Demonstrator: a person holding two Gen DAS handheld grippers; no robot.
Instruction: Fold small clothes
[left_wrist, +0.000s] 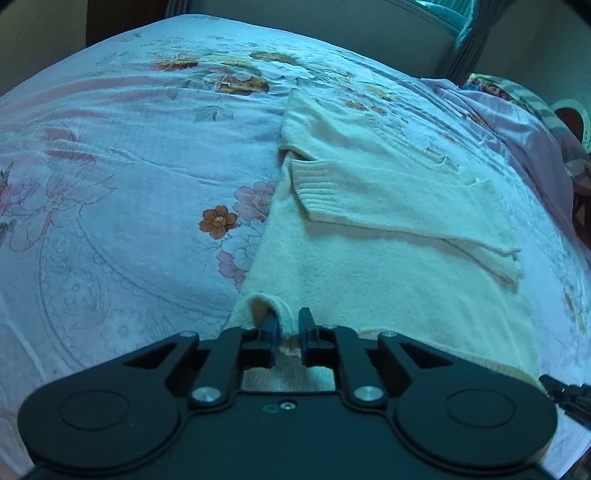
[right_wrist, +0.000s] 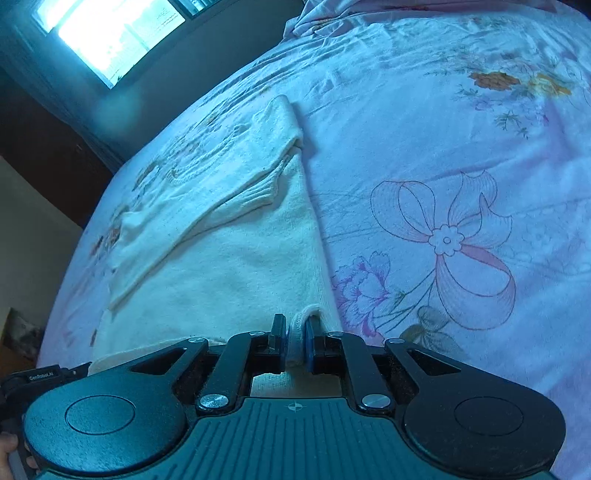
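A small cream knit sweater (left_wrist: 369, 266) lies flat on the floral bedsheet (left_wrist: 110, 184), with one sleeve (left_wrist: 388, 206) folded across its body. My left gripper (left_wrist: 288, 325) is shut on the sweater's near hem at its left corner. The same sweater shows in the right wrist view (right_wrist: 229, 258), its ribbed cuff (right_wrist: 258, 192) lying on the body. My right gripper (right_wrist: 295, 332) is shut on the hem at the sweater's right corner.
A pink bunched cloth (left_wrist: 517, 125) lies at the bed's far right edge. A bright window (right_wrist: 110, 33) is beyond the bed. The other gripper shows at the lower left of the right wrist view (right_wrist: 40, 376). Open sheet lies left of the sweater.
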